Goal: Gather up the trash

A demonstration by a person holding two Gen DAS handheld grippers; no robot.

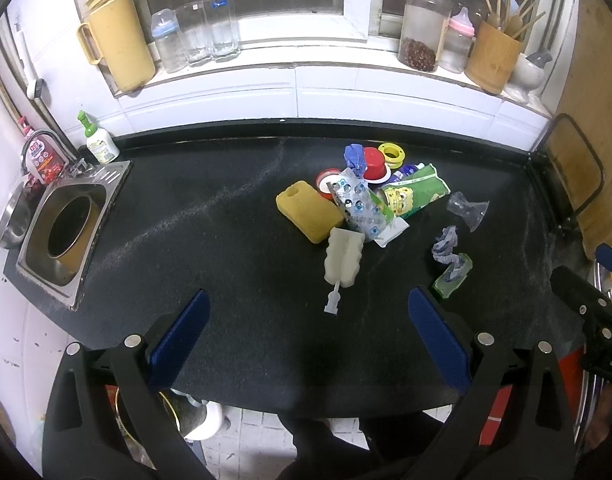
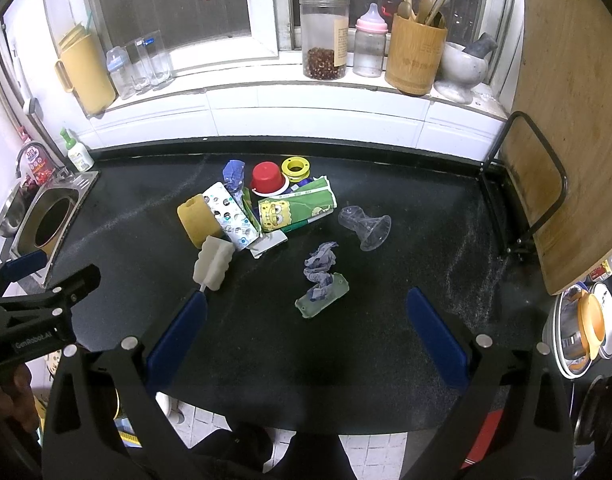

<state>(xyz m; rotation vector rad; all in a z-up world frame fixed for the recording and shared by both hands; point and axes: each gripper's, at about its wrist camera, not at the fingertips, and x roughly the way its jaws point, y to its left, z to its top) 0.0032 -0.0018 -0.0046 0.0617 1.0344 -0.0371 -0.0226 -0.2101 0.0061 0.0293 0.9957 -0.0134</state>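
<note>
A heap of trash lies on the black counter: a yellow sponge, a blister pack, a green cartoon wrapper, a red cap, a yellow ring, a white brush head, a crumpled blue paper on a green piece and a clear plastic cup. In the right wrist view the same wrapper, blue paper and cup lie ahead. My left gripper and right gripper are both open, empty, near the counter's front edge.
A metal sink insert with a round hole sits at the counter's left end. The windowsill holds a yellow jug, jars, bottles and a bamboo utensil holder. A wooden cutting board stands on a rack at the right.
</note>
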